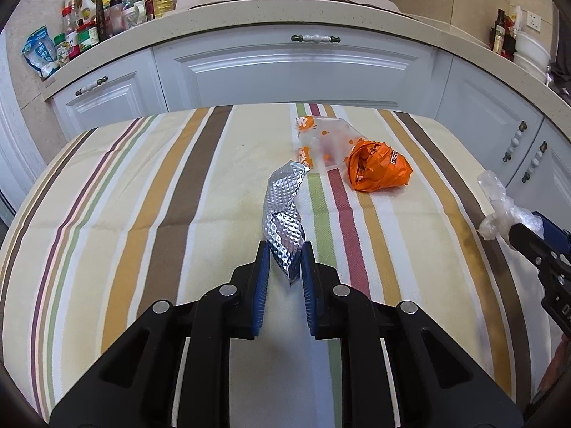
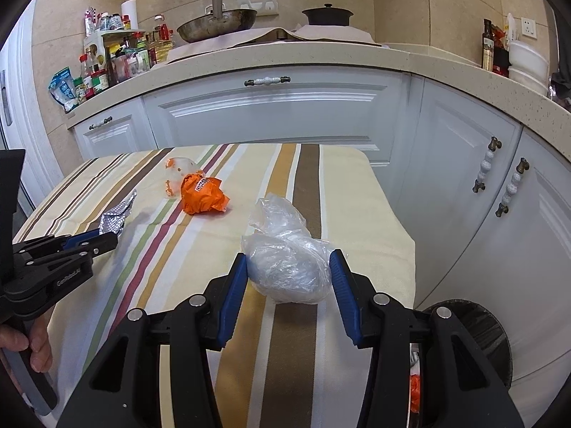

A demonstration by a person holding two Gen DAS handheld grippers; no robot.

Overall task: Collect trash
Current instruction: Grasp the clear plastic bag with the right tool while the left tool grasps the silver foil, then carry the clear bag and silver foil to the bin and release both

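Left tongs (image 1: 283, 260) pinching foil wrapper (image 1: 283, 207); right tongs (image 2: 289, 278) clamping clear plastic bag (image 2: 285, 264); orange wrapper (image 2: 203, 194), spotted bag (image 2: 178, 173) waiting on desk (image 2: 303, 185); bin (image 2: 474, 335) nearby.

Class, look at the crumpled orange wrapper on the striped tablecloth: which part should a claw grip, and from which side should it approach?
Grip the orange wrapper across its bunched middle, coming down from above on the near side. It is a rounded crumpled ball lying free on the tablecloth, so the pads can probably squeeze its width. The clear orange-dotted bag touches its far left edge, so avoid that side.
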